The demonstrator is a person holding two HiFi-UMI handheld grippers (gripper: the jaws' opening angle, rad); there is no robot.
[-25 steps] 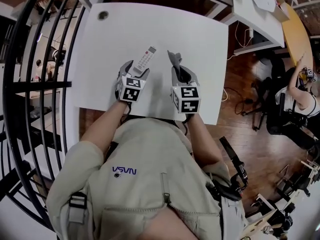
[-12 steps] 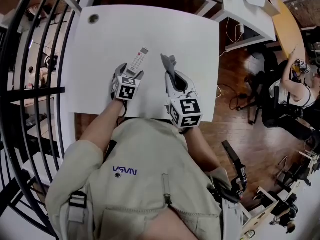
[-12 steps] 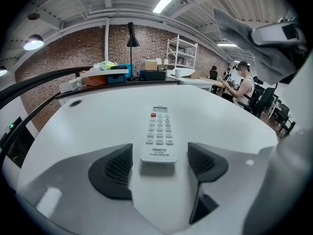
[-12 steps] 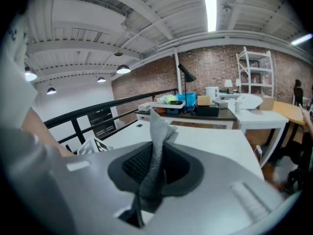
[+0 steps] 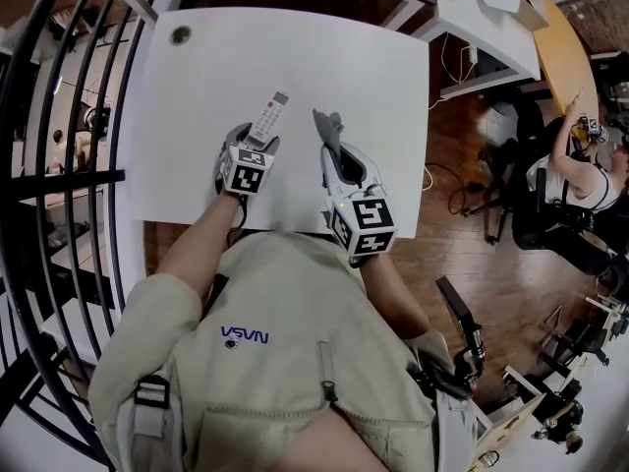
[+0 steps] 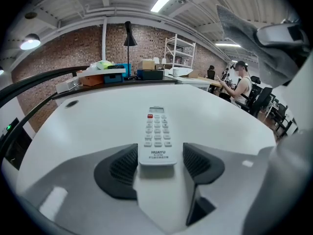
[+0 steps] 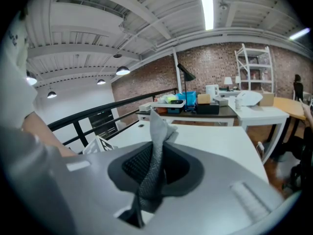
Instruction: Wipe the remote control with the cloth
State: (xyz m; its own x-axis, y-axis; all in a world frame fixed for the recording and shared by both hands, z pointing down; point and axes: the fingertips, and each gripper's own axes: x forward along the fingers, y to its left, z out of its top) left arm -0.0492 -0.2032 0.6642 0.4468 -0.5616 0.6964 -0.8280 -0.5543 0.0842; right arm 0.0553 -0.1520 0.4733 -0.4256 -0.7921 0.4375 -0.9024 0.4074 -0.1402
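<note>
The remote control lies flat on the white table, and its far end points to about 1 o'clock from the left gripper. Its near end is between this gripper's jaws, which are wide apart and closing; a gap remains at the right pad. The right gripper, at 3 o'clock of the remote control, is closed firmly on the grey cloth, which sticks out beyond the jaws.

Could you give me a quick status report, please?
Left gripper closing, remote between its fingers, not gripped yet. Right gripper shut on the cloth. Nothing between cloth and remote.
</note>
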